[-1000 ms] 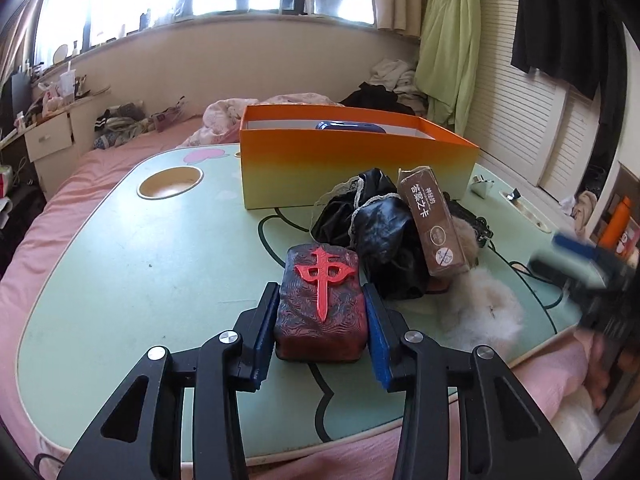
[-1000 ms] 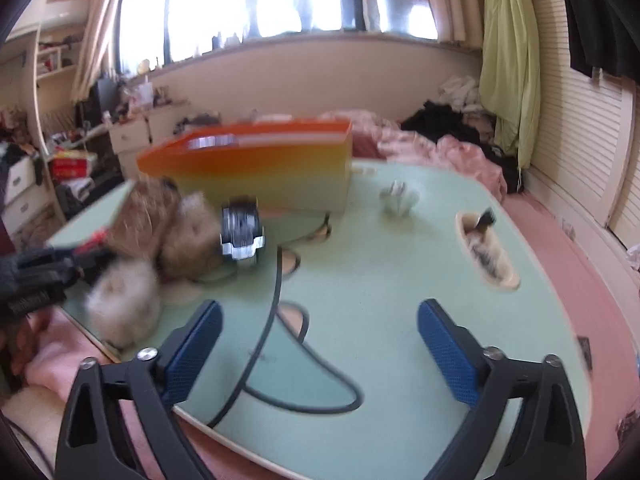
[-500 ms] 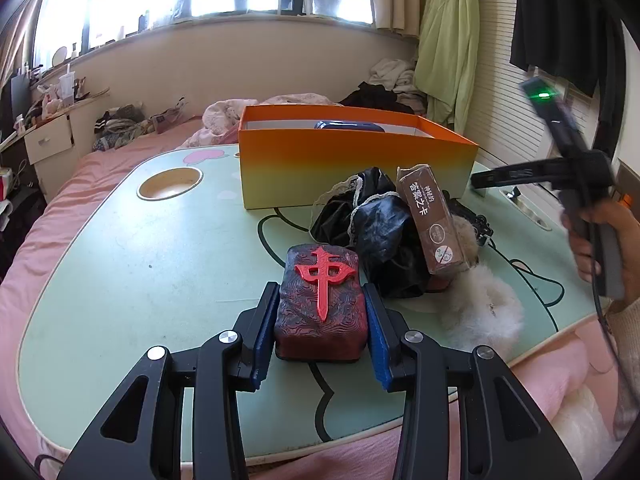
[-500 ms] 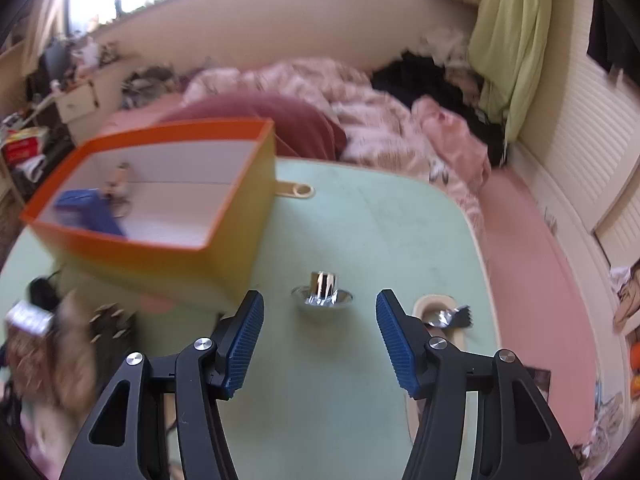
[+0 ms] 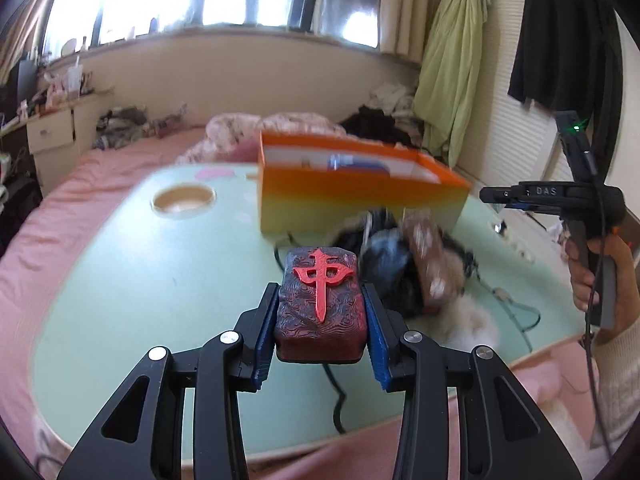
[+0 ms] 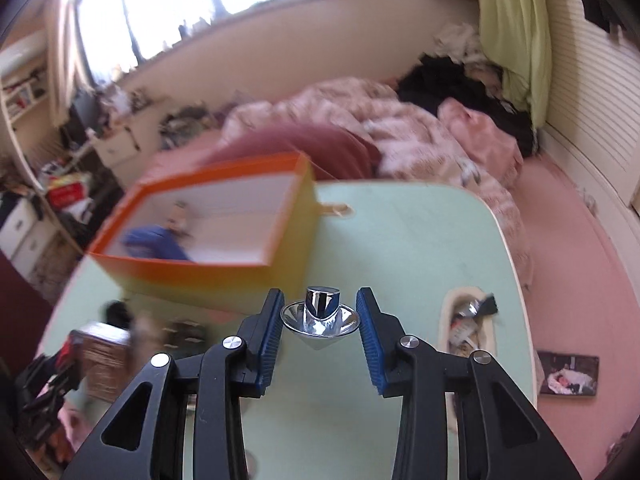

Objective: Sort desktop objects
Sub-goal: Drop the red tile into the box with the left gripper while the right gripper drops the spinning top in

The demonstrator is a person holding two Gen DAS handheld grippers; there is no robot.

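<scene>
A dark red block [image 5: 320, 332] with a raised red character sits between the blue pads of my left gripper [image 5: 320, 292], which is shut on it and holds it just above the green table [image 5: 120, 280]. My right gripper [image 6: 320, 296] is closing its jaws on a shiny metal spinning top [image 6: 319, 316]. Both pads touch the top's rim, and its tip hangs over the table. The orange box [image 6: 208, 276] stands just left of and behind the top. In the left wrist view the same box [image 5: 352, 200] stands behind the block.
A blue item [image 6: 156, 244] lies in the box. A black pouch [image 5: 384, 256], brown packet [image 5: 428, 256], white fluff [image 5: 468, 320] and a black cable [image 5: 516, 312] crowd the table's right. A round recess [image 5: 182, 200] and an oblong recess [image 6: 468, 320] are set into the table. A hand [image 5: 600, 280] holds the right gripper.
The left gripper has lifted the red block slightly off the table. The right gripper swung from the cable side to the metal top, and its jaws narrowed from wide apart onto the top's rim.
</scene>
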